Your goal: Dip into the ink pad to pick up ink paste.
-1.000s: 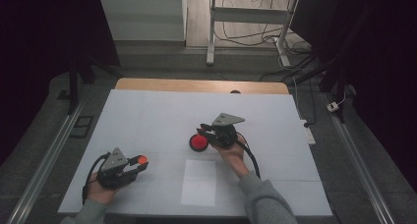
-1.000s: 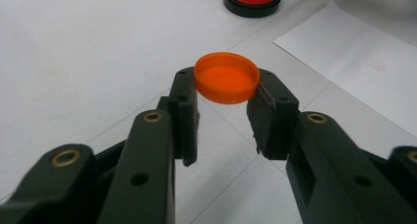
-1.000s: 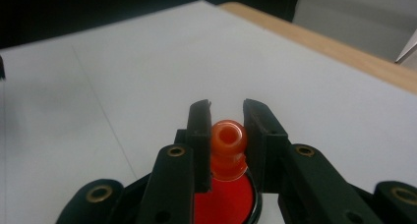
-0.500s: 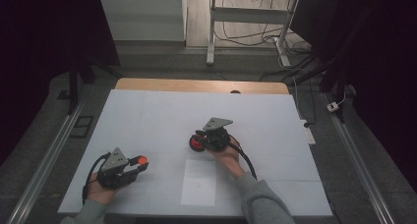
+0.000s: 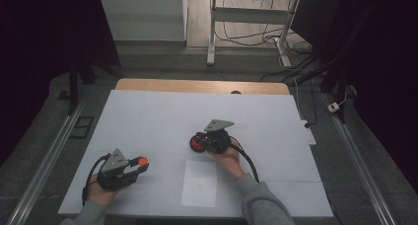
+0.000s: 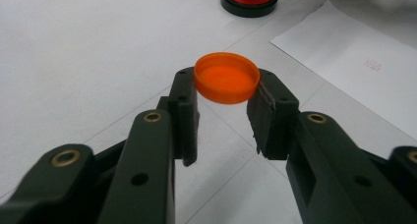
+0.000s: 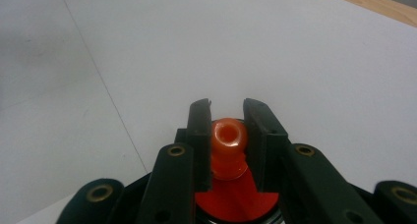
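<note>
Cap, orange, clamped in left gripper; right gripper clamps orange spout, base part-hidden.

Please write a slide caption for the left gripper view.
Left tool grips an orange cap above the white table.

Around my left gripper the white table lies bare on every side, so I could swing it toward the far edge or across the sheet of paper, which lies flat and blocks nothing. The one thing standing in that path is the red disc under my right gripper, just beyond the paper's far edge, with my right forearm slanting in behind it. Beyond my right gripper, the table runs open to its wooden edge.
</note>
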Tool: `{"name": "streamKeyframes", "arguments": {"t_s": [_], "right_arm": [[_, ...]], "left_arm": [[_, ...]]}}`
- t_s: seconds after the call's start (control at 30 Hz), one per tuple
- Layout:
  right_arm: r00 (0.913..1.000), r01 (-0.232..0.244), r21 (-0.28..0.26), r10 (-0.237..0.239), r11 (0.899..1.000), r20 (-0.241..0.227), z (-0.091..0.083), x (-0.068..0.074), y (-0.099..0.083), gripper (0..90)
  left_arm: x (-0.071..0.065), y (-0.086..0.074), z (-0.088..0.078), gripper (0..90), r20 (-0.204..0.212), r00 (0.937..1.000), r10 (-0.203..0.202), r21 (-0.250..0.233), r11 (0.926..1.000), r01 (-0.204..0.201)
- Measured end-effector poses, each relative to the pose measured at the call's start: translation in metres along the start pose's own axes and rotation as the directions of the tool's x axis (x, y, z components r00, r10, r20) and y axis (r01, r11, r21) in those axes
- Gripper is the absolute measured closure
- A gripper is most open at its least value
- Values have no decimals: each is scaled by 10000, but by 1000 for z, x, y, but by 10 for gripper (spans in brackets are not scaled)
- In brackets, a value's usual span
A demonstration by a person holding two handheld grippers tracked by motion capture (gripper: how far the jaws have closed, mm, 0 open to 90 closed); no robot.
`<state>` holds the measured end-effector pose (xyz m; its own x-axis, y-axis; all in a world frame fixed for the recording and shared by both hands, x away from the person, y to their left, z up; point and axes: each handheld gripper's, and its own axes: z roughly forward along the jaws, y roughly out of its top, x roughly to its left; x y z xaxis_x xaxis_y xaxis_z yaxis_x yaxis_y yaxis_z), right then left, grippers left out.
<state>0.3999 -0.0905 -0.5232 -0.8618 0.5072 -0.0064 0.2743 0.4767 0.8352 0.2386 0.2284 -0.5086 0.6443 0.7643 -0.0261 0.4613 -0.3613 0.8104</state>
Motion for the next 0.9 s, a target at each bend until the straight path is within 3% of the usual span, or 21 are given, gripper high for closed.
{"name": "streamKeyframes", "arguments": {"t_s": [0.9], "right_arm": [[10000,9,-347,-8,9994,29,2,1,-4,732]], "left_arm": [[4,-1,-3,649,-5,9998,-201,-125,9997,201]]}}
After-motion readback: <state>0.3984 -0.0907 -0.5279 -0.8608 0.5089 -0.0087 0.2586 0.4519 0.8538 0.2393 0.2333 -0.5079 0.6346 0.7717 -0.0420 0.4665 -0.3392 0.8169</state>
